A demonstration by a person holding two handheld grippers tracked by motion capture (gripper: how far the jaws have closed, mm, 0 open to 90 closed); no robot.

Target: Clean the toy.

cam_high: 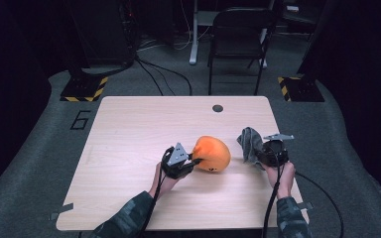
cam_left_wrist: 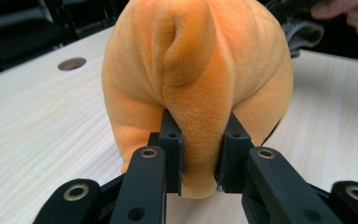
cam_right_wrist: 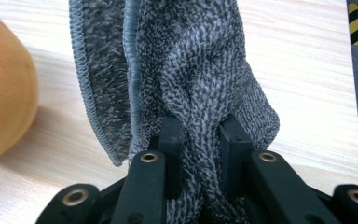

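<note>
Two forearms come in at the bottom of the high view, each hand holding one gripper. On the table [cam_high: 129,129], the left gripper [cam_high: 194,161] pinches the one orange plush toy [cam_high: 212,152] near the middle, while the right gripper [cam_high: 259,154] grips the one grey cloth [cam_high: 249,141] just to the right. One chair [cam_high: 240,29] stands beyond.

From the left gripper view, both jaws clamp a fold of the toy [cam_left_wrist: 196,88]; the fold sits squeezed between them.

From the right gripper view, both jaws pinch the bunched cloth [cam_right_wrist: 191,93], with the toy [cam_right_wrist: 4,88] at the left edge.
</note>
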